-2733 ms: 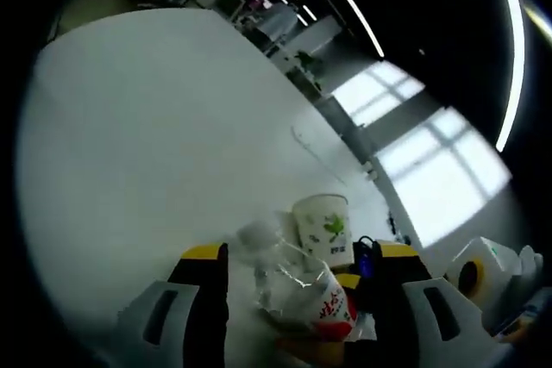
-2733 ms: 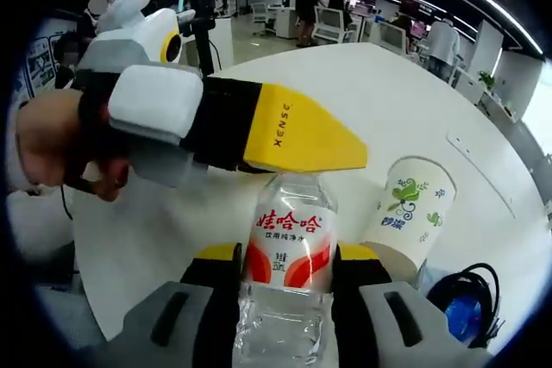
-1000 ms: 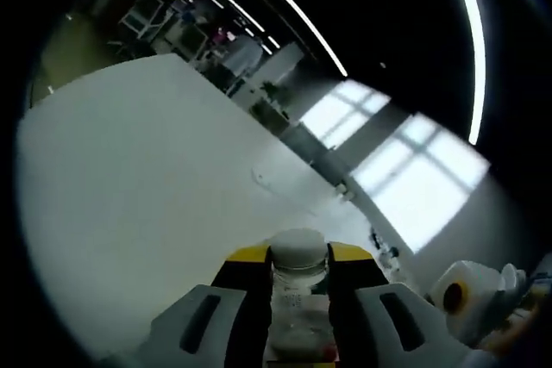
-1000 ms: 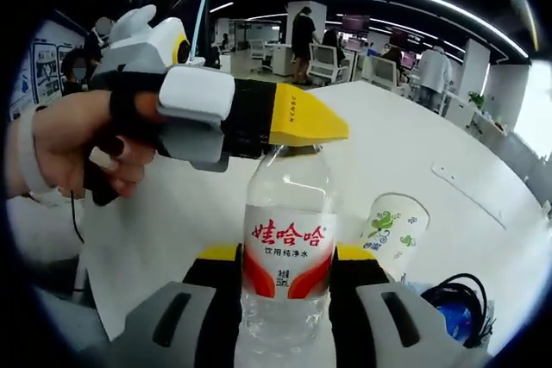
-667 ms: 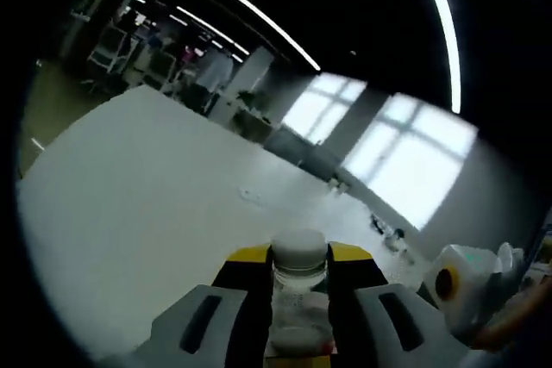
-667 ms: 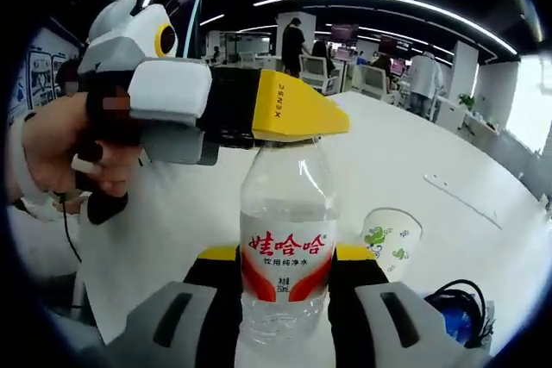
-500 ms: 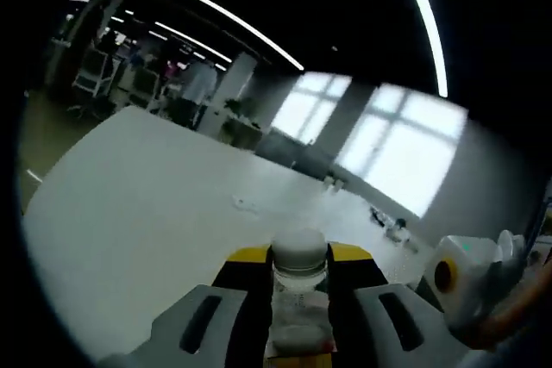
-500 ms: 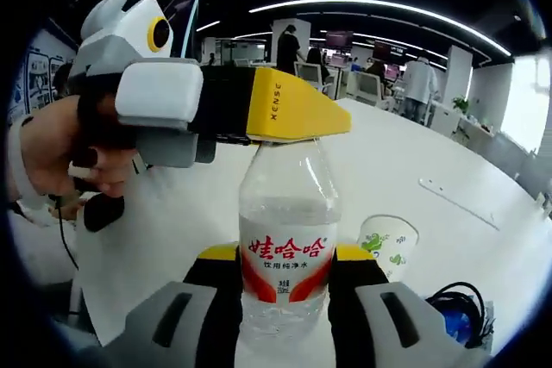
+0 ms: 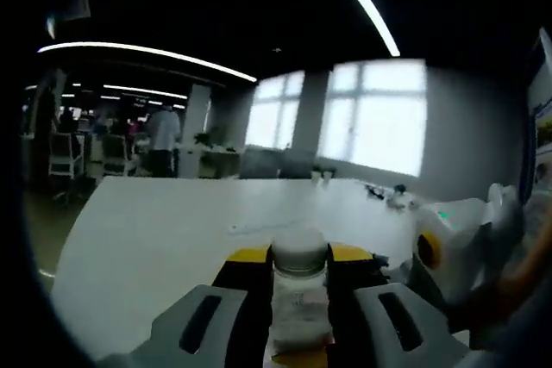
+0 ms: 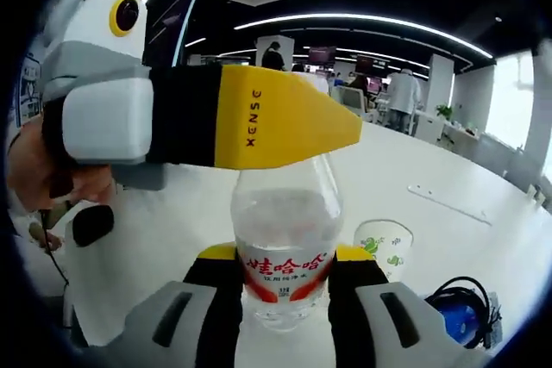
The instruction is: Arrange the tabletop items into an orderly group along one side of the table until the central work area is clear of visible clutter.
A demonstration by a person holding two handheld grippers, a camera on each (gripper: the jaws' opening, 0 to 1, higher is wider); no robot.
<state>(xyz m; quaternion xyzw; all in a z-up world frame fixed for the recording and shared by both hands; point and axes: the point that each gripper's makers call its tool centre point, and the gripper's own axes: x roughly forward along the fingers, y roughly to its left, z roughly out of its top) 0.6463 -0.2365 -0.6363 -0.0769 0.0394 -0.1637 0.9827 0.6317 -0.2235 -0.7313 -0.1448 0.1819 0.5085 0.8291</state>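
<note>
Both of my grippers are closed on the same water bottle (image 10: 287,247). Right gripper (image 10: 287,277): its yellow-tipped jaws clamp the bottle's body at the red-and-white label, one jaw on each side, with the bottle standing upright between them. Left gripper (image 9: 299,269): its jaws clamp the bottle's neck just below the white cap (image 9: 299,246), which protrudes above the jaw tips in the left gripper view. In the right gripper view, the left gripper enters from the left, its yellow jaw lying across the top of the bottle and covering the cap; my hand (image 10: 47,174) grips its handle at the left edge.

The bottle is clear and holds water. Whether its base rests on the white table (image 10: 448,221) or is raised above it, I cannot tell.

Paper cup (image 10: 384,247): white with a green print, upright on the table just right of the bottle. Black cable coil (image 10: 466,303): on the table at lower right, with a blue item beside it.

Background: an office with ceiling strip lights, desks, chairs and standing people beyond the table, and bright windows in the left gripper view.
</note>
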